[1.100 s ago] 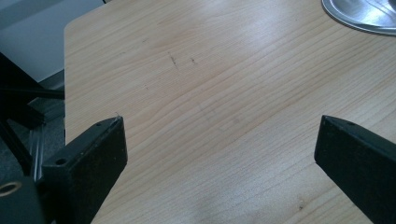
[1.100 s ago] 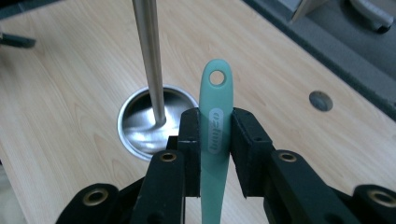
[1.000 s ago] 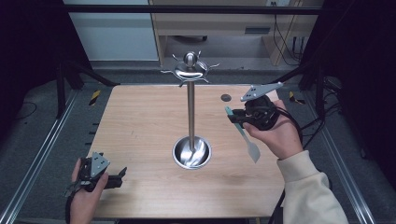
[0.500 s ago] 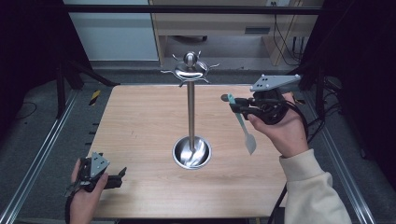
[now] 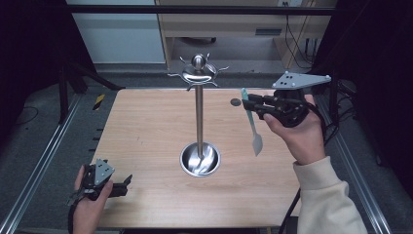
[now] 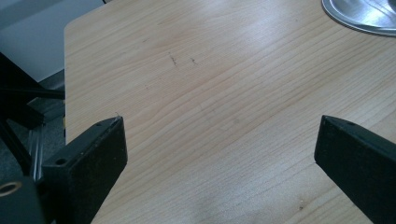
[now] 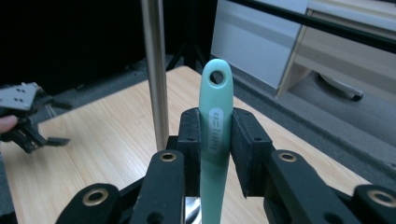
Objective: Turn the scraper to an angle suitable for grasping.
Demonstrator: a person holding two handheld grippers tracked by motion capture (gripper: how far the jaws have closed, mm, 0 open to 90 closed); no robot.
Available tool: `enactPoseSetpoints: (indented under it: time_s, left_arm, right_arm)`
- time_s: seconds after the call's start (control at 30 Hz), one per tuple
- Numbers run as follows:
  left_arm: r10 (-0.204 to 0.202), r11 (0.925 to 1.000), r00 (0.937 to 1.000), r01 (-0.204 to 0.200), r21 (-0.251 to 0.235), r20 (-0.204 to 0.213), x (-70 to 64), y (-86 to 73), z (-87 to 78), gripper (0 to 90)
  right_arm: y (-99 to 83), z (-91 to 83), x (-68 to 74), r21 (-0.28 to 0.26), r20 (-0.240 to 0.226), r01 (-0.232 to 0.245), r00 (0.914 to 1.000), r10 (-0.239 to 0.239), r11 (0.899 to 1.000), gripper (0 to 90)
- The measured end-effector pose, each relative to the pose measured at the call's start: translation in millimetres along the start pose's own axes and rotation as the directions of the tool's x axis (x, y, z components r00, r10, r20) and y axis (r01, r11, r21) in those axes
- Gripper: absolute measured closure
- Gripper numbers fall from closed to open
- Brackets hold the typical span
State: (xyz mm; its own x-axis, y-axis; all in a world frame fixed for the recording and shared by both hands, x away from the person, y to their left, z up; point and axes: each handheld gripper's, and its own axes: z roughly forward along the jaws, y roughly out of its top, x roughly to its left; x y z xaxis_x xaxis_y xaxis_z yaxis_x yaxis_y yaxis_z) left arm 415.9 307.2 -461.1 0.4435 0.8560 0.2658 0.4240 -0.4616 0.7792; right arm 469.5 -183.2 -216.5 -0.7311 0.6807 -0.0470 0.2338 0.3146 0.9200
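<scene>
Right gripper [image 5: 253,101] raised above right half of table [image 5: 146,126], jaws clamped on green handle of utensil [image 5: 252,124]. Utensil long axis near vertical, slightly tilted: handle end with hanging hole up, pale flat blade down, clear of tabletop. In right gripper view, handle [image 7: 215,135] stands upright between jaws, hole end topmost. Utensil right of steel stand [image 5: 199,117], apart from pole and hook crown. Left gripper [image 5: 109,184] low at near left table corner, jaws spread wide, holding nothing.
</scene>
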Motion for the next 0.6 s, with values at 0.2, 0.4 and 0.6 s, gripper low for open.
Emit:
enactPoseSetpoints:
  time_s: [0.2,0.4,0.6]
  left_arm:
    - [-0.002,1.0,1.0,0.002,-0.001,0.002,-0.3,-0.1,0.3,2.2]
    - [-0.008,1.0,0.9999,0.008,-0.003,0.008,-0.9,-0.9,0.6,2.2]
    - [-0.007,1.0,0.9999,0.007,-0.002,0.008,-0.1,-0.3,0.6,2.2]
  right_arm:
    - [3.4,-2.7,2.9,-0.031,-0.005,-0.003,1.0,0.002,1.0,74.4]
    - [5.5,-0.6,5.1,-0.035,-0.011,-0.003,0.9999,0.003,0.999,74.5]
    - [7.0,0.1,6.0,-0.049,-0.015,-0.011,0.9998,0.01,0.999,74.4]
